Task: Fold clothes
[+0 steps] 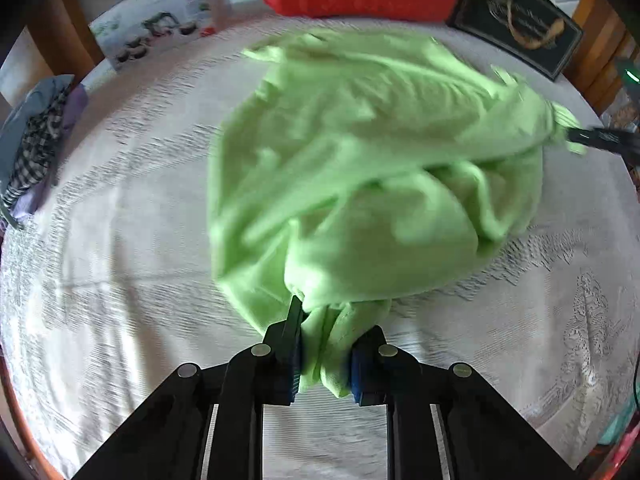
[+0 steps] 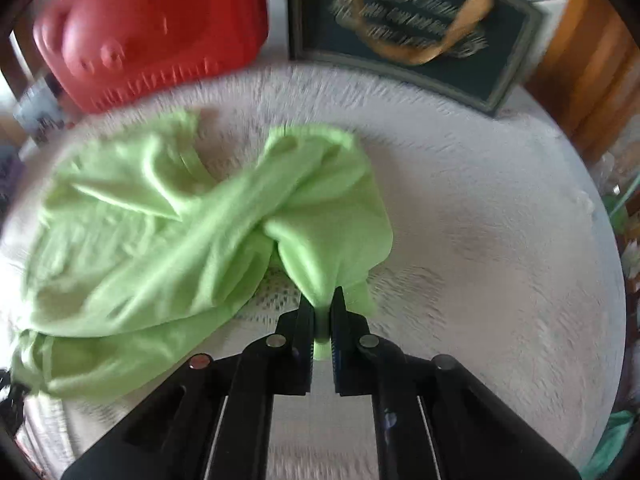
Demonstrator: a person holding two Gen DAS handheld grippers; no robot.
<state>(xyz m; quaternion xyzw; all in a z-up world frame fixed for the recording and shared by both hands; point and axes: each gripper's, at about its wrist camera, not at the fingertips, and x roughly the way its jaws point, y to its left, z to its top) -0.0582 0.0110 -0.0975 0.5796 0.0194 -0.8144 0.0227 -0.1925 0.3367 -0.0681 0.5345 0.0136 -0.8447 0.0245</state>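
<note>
The left gripper's fingers (image 1: 294, 320) were clenched on a thick bunch of the green garment (image 1: 360, 152), and the right gripper (image 2: 322, 320) pinched a thinner fold of it between nearly closed fingers (image 2: 306, 320). Both grippers reached forward and low over the white patterned bed cover (image 1: 120, 240). The garment lay crumpled mid-bed, stretched in a ridge between the two grips, its long axis running from one gripper across to the other. A red case (image 2: 152, 32) and a framed picture (image 2: 416, 28) stood behind.
</note>
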